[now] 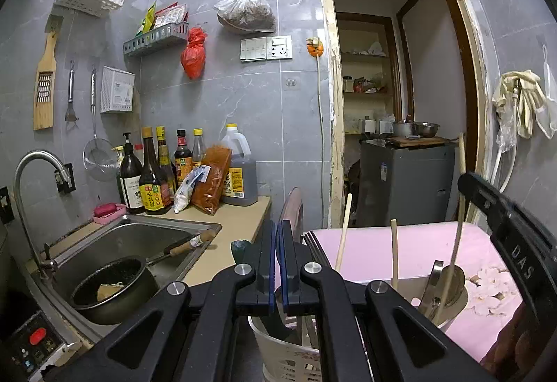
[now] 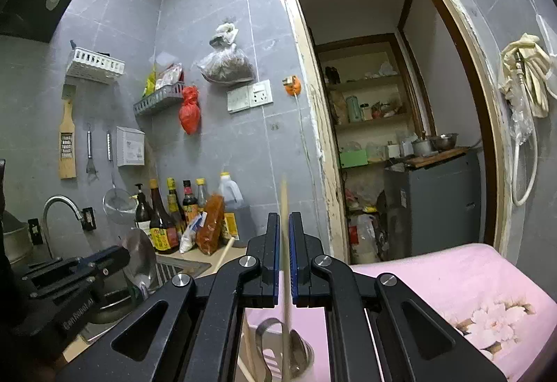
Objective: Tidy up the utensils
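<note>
My left gripper (image 1: 277, 236) is shut with nothing between its pads, held above a white slotted utensil basket (image 1: 278, 350). To its right stands a steel utensil holder (image 1: 449, 298) with wooden chopsticks (image 1: 343, 232) and a metal ladle in it. My right gripper (image 2: 284, 229) is shut on a single wooden chopstick (image 2: 286, 295), upright, its lower end down among the steel utensils (image 2: 299, 350). The right gripper also shows at the right edge of the left wrist view (image 1: 515, 243); the left gripper shows at the left of the right wrist view (image 2: 104, 260).
A pink flowered tabletop (image 1: 410, 249) lies under the holders. A steel sink (image 1: 132, 239) at left holds a black pot (image 1: 115, 288) and a wooden-handled tool. Sauce bottles (image 1: 153, 173) stand on the counter. A doorway (image 1: 393, 103) opens behind.
</note>
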Demonstrator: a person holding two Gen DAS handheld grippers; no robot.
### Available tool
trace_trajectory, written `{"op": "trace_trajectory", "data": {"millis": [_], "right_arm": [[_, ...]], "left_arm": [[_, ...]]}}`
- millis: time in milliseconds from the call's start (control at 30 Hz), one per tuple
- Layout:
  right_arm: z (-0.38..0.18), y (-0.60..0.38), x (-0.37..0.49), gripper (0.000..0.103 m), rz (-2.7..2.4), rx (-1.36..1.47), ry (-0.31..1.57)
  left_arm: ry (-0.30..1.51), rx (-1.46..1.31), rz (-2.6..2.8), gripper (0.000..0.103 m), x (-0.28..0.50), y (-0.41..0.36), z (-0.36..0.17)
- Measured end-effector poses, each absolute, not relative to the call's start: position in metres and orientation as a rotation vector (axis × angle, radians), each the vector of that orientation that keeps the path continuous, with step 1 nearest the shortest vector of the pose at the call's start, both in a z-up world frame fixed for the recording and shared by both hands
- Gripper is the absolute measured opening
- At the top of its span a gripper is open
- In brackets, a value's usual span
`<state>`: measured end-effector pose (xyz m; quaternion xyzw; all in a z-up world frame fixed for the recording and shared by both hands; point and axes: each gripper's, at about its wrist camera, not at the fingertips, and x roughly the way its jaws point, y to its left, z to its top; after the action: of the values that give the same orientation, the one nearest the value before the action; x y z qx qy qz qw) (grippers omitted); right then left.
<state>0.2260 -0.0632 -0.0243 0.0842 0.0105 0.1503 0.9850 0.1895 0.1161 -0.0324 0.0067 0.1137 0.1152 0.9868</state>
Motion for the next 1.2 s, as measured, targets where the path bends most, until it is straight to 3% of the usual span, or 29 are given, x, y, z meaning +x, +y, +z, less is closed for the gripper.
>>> {"op": "trace_trajectory", "data": {"millis": [433, 500, 567, 700, 833, 900, 1200], "right_arm": [[-0.022, -0.074, 0.221, 0.005, 0.282, 0.195, 0.040], [-0.018, -0.079, 0.220, 0.012, 0.272, 0.202, 0.052], [-0.015, -0.084, 0.216, 0.029, 0.260, 0.212, 0.059], [-0.007, -0.092, 0.210, 0.030, 0.246, 0.218, 0.080], [0.000, -0.102, 0.202, 0.031, 0.216, 0.206, 0.112], [0.004, -0.107, 0.198, 0.038, 0.204, 0.208, 0.131], [0.015, -0.132, 0.175, 0.055, 0.161, 0.205, 0.228]], "left_arm": [[0.258, -0.049, 0.172, 0.005, 0.189, 0.119, -0.032], [0.274, -0.085, 0.148, 0.005, 0.189, 0.122, -0.030], [0.292, -0.112, 0.121, 0.008, 0.190, 0.124, -0.030], [0.327, -0.157, 0.070, 0.032, 0.191, 0.126, -0.030], [0.354, -0.169, 0.052, 0.033, 0.190, 0.123, -0.030], [0.361, -0.165, 0.049, 0.035, 0.189, 0.122, -0.028], [0.395, -0.188, -0.003, 0.065, 0.166, 0.113, -0.014]]}}
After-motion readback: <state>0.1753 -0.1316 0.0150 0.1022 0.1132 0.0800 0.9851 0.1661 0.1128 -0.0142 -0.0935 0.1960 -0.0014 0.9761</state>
